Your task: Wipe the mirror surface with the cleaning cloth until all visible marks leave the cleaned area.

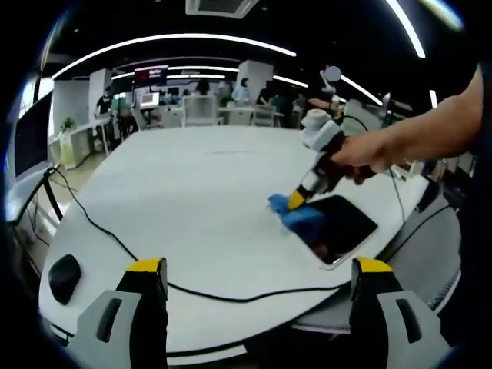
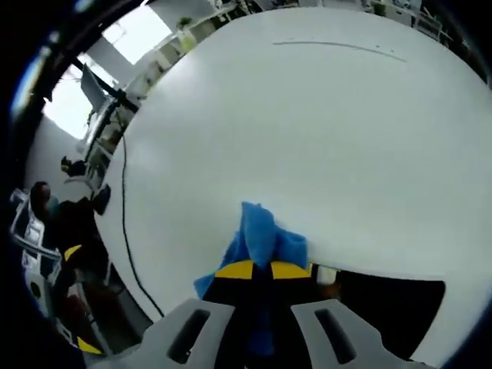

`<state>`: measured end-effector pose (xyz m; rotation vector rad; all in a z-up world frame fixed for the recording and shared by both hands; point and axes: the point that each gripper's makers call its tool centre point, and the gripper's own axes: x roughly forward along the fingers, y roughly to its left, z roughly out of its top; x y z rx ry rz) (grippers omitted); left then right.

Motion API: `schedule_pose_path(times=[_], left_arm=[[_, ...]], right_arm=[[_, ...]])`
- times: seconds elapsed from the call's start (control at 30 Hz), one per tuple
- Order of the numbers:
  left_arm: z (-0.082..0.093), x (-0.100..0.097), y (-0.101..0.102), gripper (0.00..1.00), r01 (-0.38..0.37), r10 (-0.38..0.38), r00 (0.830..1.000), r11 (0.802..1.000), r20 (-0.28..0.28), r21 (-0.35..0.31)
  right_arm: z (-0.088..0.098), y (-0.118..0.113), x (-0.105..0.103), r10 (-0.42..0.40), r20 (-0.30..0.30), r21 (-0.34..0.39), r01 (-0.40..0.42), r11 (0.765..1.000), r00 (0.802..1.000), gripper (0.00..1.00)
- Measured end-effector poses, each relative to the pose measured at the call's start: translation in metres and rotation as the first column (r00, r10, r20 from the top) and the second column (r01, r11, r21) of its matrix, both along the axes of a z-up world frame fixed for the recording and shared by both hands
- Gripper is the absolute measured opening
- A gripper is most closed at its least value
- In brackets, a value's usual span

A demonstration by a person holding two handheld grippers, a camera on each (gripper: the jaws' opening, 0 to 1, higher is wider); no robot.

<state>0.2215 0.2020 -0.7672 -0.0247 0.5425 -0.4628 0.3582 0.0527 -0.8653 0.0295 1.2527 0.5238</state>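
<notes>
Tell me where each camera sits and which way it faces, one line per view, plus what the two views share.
Left gripper view: rides the open left gripper, held back at the white table edge, looking across at the right gripper, with the person's hand.
Right gripper view: rides the right gripper, looking down at the blue cloth it pinches by the mirror.
Shared: table, cloth, mirror, black cable.

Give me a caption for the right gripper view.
Right claw pinches blue cloth at the dark mirror's edge.

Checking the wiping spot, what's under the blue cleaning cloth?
The blue cleaning cloth, clamped in the right gripper, lies over the dark rectangular mirror's corner on the white table. Marks beneath it are hidden.
</notes>
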Motion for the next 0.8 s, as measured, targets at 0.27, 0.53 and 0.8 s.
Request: schedule_pose_path(times=[0.27, 0.53, 0.8], left_arm=[[0.003, -0.001, 0.004, 1.0, 0.001, -0.001, 1.0, 1.0, 0.008, 0.009], [0.0, -0.005, 0.002, 1.0, 0.001, -0.001, 1.0, 1.0, 0.004, 0.007], [-0.002, -0.004, -0.006, 1.0, 0.035, -0.035, 0.999, 0.999, 0.003, 0.006]], right_arm=[[-0.004, -0.002, -0.01, 0.0, 0.015, -0.021, 0.0, 1.0, 1.0, 0.0], [-0.004, 0.002, -0.037, -0.013, -0.026, 0.028, 0.013, 1.0, 1.0, 0.01], [-0.004, 0.001, -0.054, 0.009, -0.014, 0.024, -0.009, 1.0, 1.0, 0.01]])
